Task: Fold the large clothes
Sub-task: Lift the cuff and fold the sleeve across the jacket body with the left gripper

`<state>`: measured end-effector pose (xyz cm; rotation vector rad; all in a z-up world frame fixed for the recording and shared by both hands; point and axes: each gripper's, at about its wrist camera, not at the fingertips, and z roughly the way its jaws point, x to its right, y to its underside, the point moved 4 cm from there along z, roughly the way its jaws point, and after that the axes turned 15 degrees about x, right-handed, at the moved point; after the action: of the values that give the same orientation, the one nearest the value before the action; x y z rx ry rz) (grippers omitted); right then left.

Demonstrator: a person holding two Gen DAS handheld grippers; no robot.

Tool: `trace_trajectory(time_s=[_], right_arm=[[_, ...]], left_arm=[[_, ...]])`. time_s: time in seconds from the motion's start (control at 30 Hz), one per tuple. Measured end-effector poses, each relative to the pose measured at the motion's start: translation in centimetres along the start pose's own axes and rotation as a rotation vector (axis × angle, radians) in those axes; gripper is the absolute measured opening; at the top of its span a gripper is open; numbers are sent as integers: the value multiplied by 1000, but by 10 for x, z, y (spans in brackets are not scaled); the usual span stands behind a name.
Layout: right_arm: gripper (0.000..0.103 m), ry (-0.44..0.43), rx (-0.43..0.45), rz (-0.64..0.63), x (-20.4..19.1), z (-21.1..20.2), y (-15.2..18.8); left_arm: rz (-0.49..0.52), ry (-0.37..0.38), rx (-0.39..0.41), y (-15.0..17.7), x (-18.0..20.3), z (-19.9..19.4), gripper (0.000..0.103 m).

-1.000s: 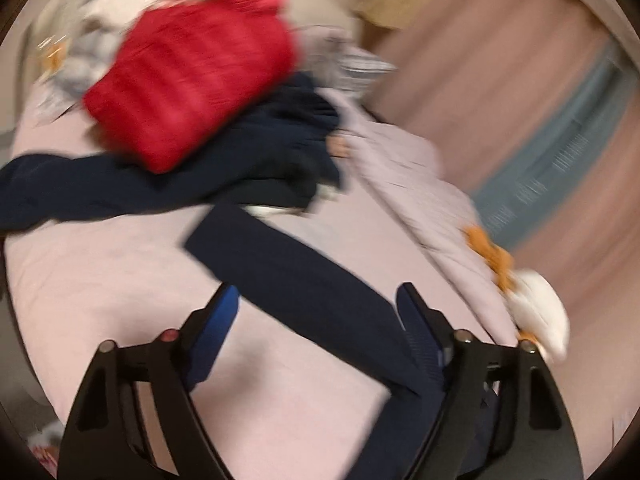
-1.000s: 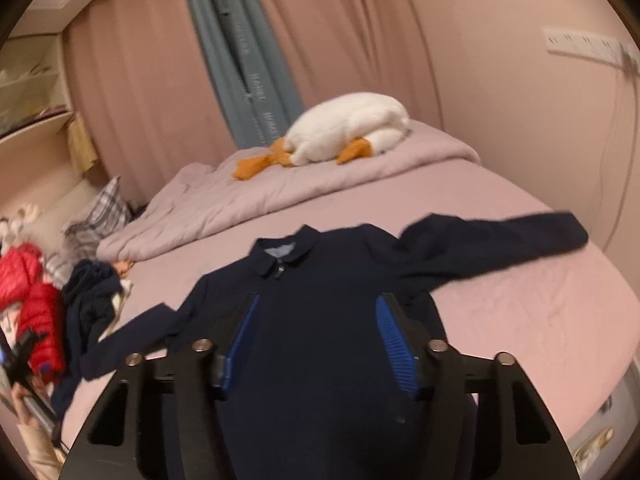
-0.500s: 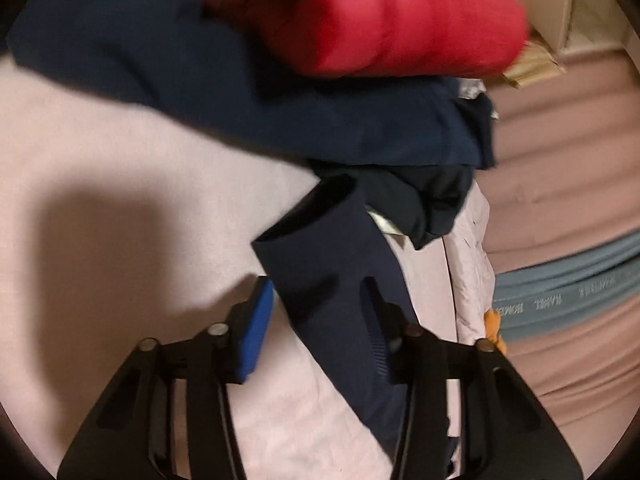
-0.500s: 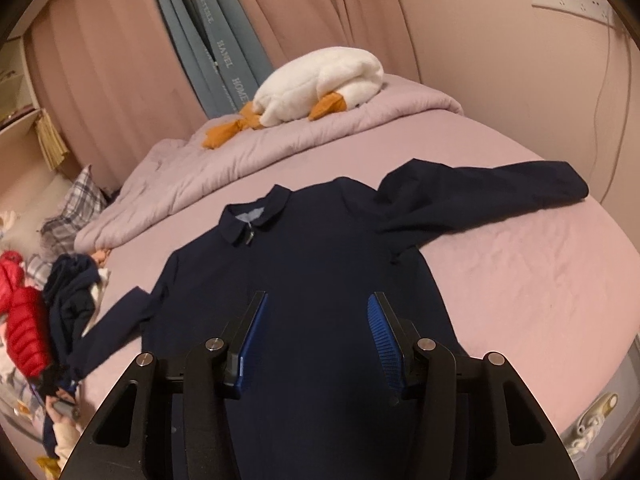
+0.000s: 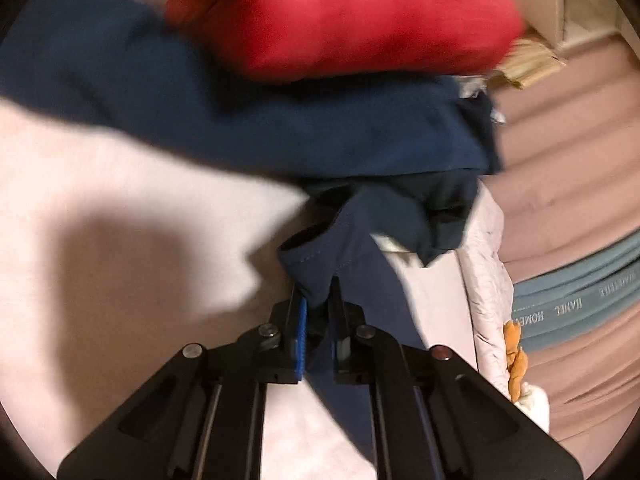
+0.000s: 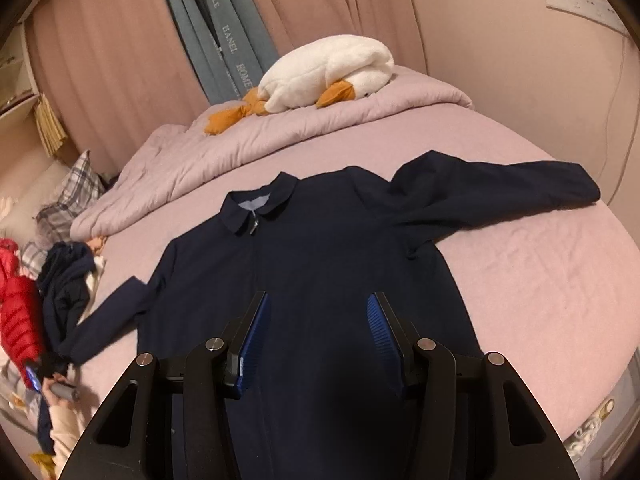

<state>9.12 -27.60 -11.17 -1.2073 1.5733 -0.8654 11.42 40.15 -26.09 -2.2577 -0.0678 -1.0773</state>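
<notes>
A navy collared jacket lies face up on the pink bed, collar toward the far side, its right sleeve spread out. My right gripper is open and empty above the jacket's lower front. My left gripper is shut on the cuff of the jacket's left sleeve, at the bed's left side. That sleeve shows in the right wrist view, running to the left gripper.
A red puffer jacket rests on a pile of dark blue clothes just beyond the left gripper. A folded pink duvet with a white plush goose lies along the far side. Curtains hang behind.
My left gripper has moved up to the sleeve cuff and closed on it. My right gripper has moved closer over the jacket's front and stays open.
</notes>
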Motion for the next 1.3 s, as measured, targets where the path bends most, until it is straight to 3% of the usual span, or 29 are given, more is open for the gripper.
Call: trace_trajectory(time_s=[0.2,0.37,0.53,0.67,0.93,1.3], right_arm=[[53,14,37,13,12,-17,-5],[53,35,59,43,28,-29,-6],[53,55,88,64,45,-41,-7],[53,68,105,88,58,-49,-7],[53,115,143,134,91,-62,-8],[53,162,147,184,123,-69,3]], left_arm=[[156,195,61,-14,101,-62,6],[263,387,67,-1,188,-117,6],[402,562,56,47,285,-161,6],[513,667,44,99,334,-202,6],[684,797,-84,217,389,-253,6],[865,870,-307,359,401,-294,6]])
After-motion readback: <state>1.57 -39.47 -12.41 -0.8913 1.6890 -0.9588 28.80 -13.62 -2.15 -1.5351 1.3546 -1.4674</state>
